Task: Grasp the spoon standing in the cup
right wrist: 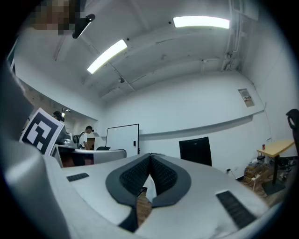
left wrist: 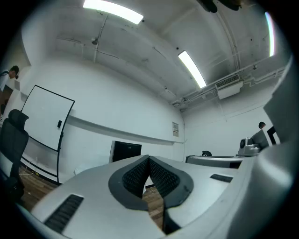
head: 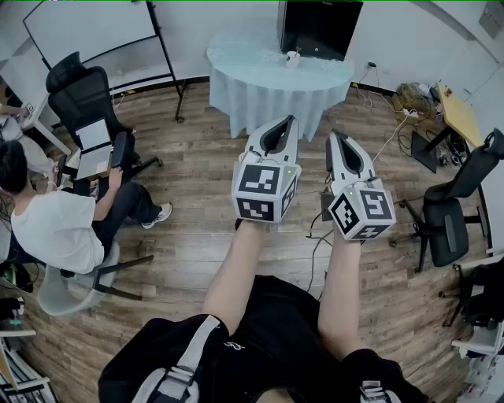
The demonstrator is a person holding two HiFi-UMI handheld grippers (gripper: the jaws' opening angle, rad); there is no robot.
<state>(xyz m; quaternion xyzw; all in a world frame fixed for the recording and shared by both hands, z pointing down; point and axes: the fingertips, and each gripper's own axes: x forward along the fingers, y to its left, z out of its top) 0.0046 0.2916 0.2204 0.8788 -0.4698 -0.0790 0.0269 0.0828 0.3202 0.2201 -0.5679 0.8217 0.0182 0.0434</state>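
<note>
A small white cup [head: 292, 58] with the spoon standing in it sits on the round table [head: 260, 79], which has a pale cloth, far ahead in the head view. The spoon itself is too small to make out. Both grippers are held out over the wooden floor, well short of the table and pointing toward it. My left gripper [head: 288, 120] is shut with nothing between its dark ribbed pads [left wrist: 135, 176]. My right gripper [head: 335, 134] is likewise shut and empty, its pads [right wrist: 163, 175] meeting at the tip. Neither gripper view shows the cup.
A black screen [head: 319, 24] stands behind the table. A person [head: 55, 228] sits at the left near a black office chair [head: 83, 94] and a whiteboard stand [head: 161, 39]. Another chair [head: 453, 208], a yellow desk [head: 457, 110] and floor cables [head: 319, 228] lie to the right.
</note>
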